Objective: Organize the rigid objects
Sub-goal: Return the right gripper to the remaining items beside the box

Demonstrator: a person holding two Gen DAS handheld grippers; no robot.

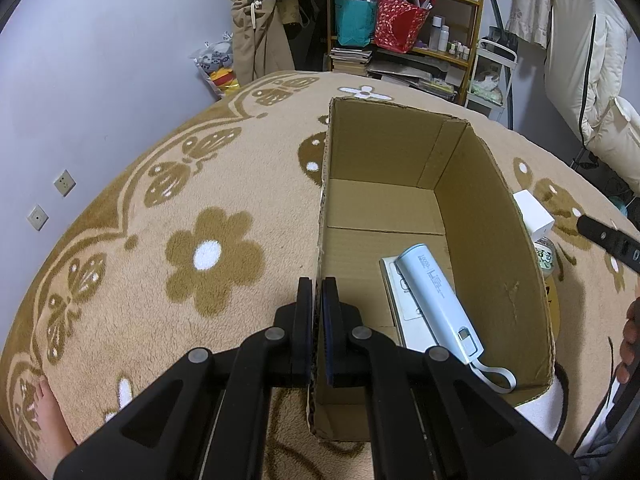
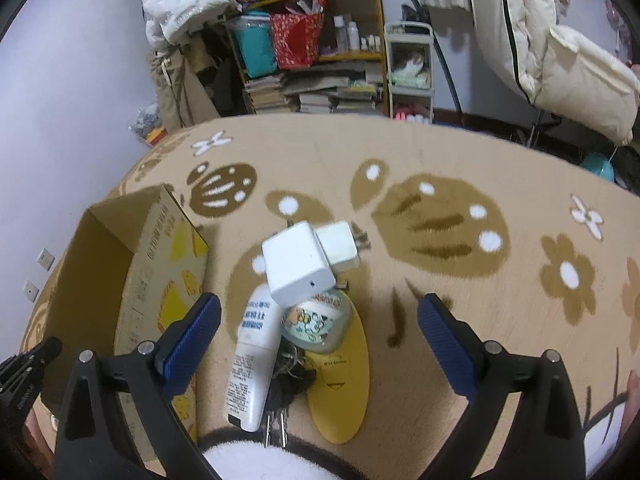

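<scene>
An open cardboard box (image 1: pixel 496 216) stands on the flowered carpet; it also shows in the right wrist view (image 2: pixel 100 248). My left gripper (image 1: pixel 318 300) is shut on the box's left wall. Inside lie a pale blue power bank (image 1: pixel 438 300) on a flat white item (image 1: pixel 404 308). My right gripper (image 2: pixel 320 320) is open above a pile beside the box: a white tube (image 2: pixel 252 356), a round cartoon tin (image 2: pixel 316 320), a white charger block (image 2: pixel 298 264), a second white plug (image 2: pixel 340 242), a yellow oval object (image 2: pixel 340 392) and dark keys (image 2: pixel 286 376).
A cluttered wooden shelf (image 1: pixel 404 28) with bags, books and bottles stands beyond the carpet, next to a small white cart (image 2: pixel 408 76). White padded coats (image 2: pixel 568 60) hang at the right. A bare foot (image 1: pixel 48 416) rests on the carpet at lower left.
</scene>
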